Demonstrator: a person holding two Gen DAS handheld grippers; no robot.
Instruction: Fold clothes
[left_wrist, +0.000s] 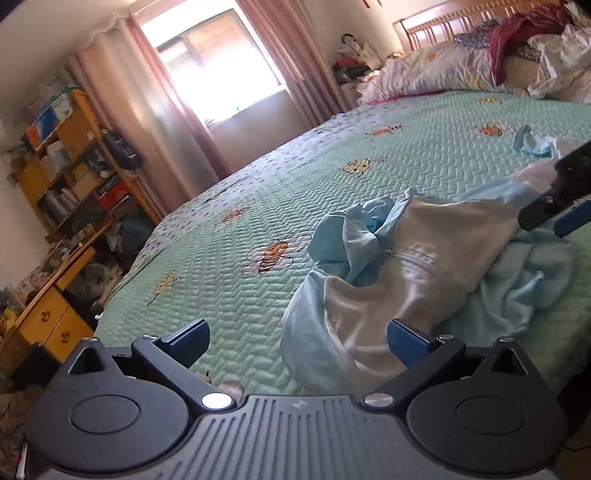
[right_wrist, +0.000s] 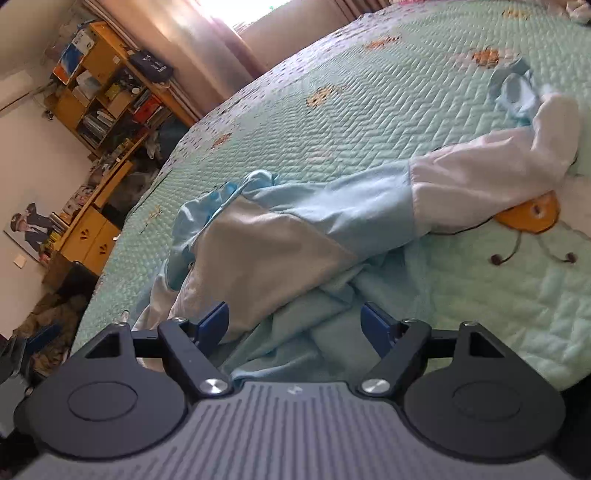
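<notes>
1. Here we are: a light blue and white garment (right_wrist: 295, 229) lies crumpled on the green quilted bedspread (left_wrist: 229, 229), near the bed's near edge, nothing folded yet.

2. The left gripper (left_wrist: 297, 341) hangs spread wide, its blue fingers (left_wrist: 188, 341) released and holding nothing; the right-hand finger sits right at the rumpled hem, the other over bare quilt.

3. The right gripper (right_wrist: 295, 325) is spread too, fingers (right_wrist: 214, 321) released, bunched blue cloth lying between them but not pinched.

4. Risk one, as I judge it: the fabric is heaped in layers, so a closing pinch could take several thicknesses at once and drag a clump instead of a clean edge.

5. Risk two: the garment sits close to the bed's edge, and a careless pull toward the holder could slide it off onto the floor.

6. Risk three: with the sleeve twisted and the collar bunched, folding before flattening would lock the creases in.

7. The right wrist view shows the long white-and-blue sleeve stretching away toward an orange embroidered motif (right_wrist: 532, 216); the left view hides most of that.

8. The left wrist view shows the right gripper from outside, at its right margin over the cloth, plus the window (left_wrist: 218, 62), the pillows (left_wrist: 436, 70) and the headboard.
</notes>
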